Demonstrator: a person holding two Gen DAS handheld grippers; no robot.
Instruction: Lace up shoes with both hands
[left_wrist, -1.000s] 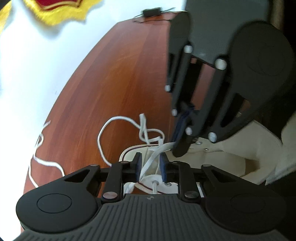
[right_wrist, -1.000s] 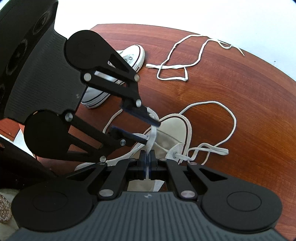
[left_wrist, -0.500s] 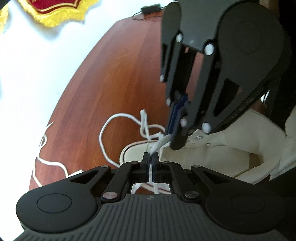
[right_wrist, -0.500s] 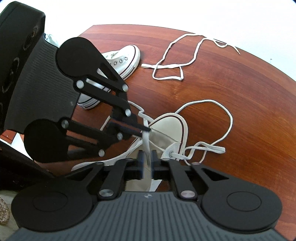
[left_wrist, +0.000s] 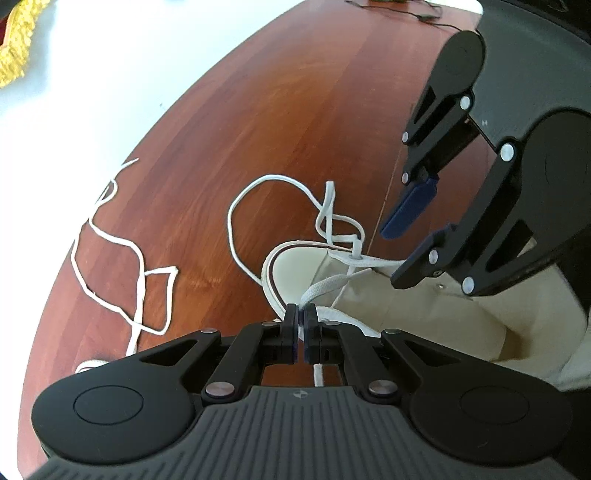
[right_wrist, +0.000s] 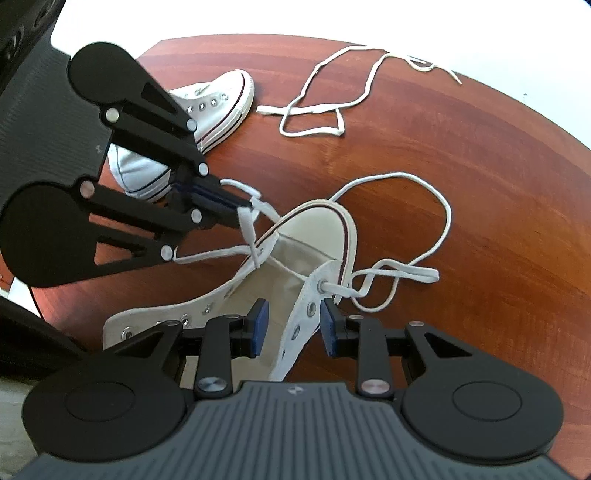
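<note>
Right gripper (right_wrist: 291, 325) has let go of the lace since 0.5 s ago and now sits spread, straddling the right eyelet flap of the cream sneaker (right_wrist: 317, 229) on the wooden table (right_wrist: 480, 192). Left gripper (left_wrist: 300, 325) is clamped on the white lace (left_wrist: 325, 288) just beyond the sneaker's toe. Second white sneaker (right_wrist: 218, 107) and a loose lace (right_wrist: 325, 110) lie further back.

Both views are bright and evenly lit, the white surroundings blown out. Fisheye distortion bends the table (left_wrist: 258, 110) edge strongly. Soft sheen, faint shadows, little blur.
</note>
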